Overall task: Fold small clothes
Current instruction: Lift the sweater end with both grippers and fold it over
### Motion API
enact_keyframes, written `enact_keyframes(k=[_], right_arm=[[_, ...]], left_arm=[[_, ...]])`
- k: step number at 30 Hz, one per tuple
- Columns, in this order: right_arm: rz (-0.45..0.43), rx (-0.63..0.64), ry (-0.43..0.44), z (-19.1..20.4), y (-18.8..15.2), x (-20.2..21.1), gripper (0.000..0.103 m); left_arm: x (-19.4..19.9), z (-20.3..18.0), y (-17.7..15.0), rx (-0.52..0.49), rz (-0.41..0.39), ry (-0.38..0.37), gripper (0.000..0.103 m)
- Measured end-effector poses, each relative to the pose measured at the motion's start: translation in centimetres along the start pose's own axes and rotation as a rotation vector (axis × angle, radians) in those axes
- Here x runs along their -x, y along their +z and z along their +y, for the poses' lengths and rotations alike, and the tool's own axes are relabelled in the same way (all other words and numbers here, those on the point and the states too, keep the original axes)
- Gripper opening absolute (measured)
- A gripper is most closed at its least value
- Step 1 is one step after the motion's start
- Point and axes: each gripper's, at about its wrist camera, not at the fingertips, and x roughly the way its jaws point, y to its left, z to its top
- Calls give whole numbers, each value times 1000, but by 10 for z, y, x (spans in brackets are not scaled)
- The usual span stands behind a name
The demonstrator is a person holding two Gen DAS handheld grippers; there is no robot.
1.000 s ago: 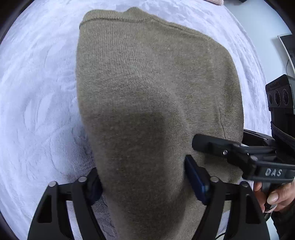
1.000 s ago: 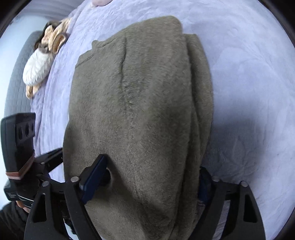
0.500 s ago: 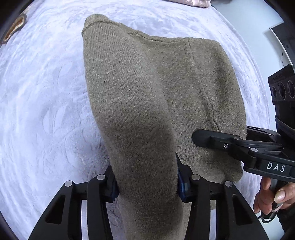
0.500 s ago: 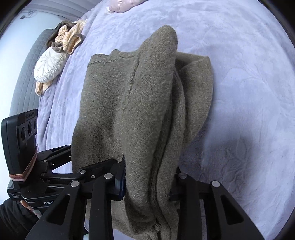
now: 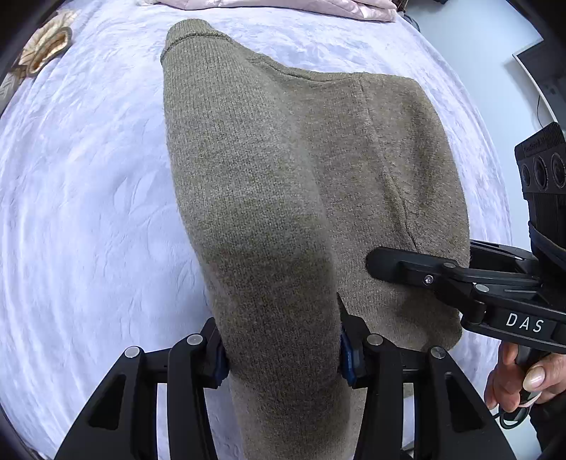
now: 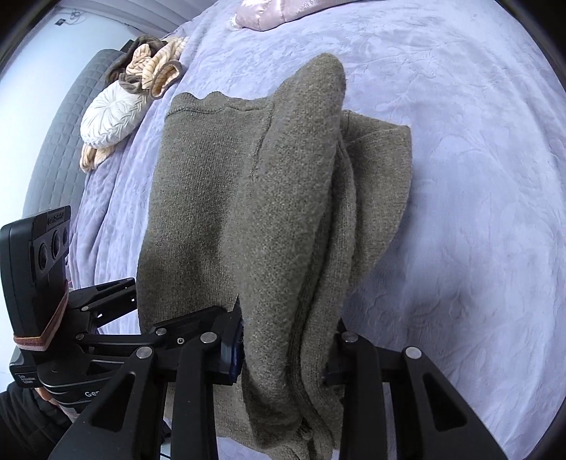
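Note:
An olive-brown knit sweater (image 5: 283, 170) lies on a pale lilac bedspread (image 5: 78, 198), partly folded, its near edge raised. My left gripper (image 5: 281, 350) is shut on the sweater's near left edge and holds it up. My right gripper (image 6: 288, 354) is shut on the sweater (image 6: 247, 198) at its near right edge, with several layers bunched between the fingers. The right gripper also shows at the right of the left wrist view (image 5: 442, 276). The left gripper shows at the left of the right wrist view (image 6: 106, 318).
A pink quilted cloth (image 5: 283, 5) lies at the far edge of the bed. A pile of cream and brown clothes (image 6: 152, 70) and a white garment (image 6: 113, 116) sit by a grey padded headboard (image 6: 60, 134). A white wall is to the right.
Both grippers closed from open onto the sweater's near edge a second ago and have lifted it, so the cloth now bunches up and the far bed shows more.

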Motion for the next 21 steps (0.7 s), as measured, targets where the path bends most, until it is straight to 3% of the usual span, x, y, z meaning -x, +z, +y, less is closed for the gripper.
enact_keyframes(k=[11, 21], right_arm=[[11, 30, 25, 22, -36, 18, 34], [6, -2, -8, 39, -75, 30, 34]], left_arm=[[11, -57, -23, 22, -5, 34, 49], [5, -75, -34, -35, 13, 10, 49]])
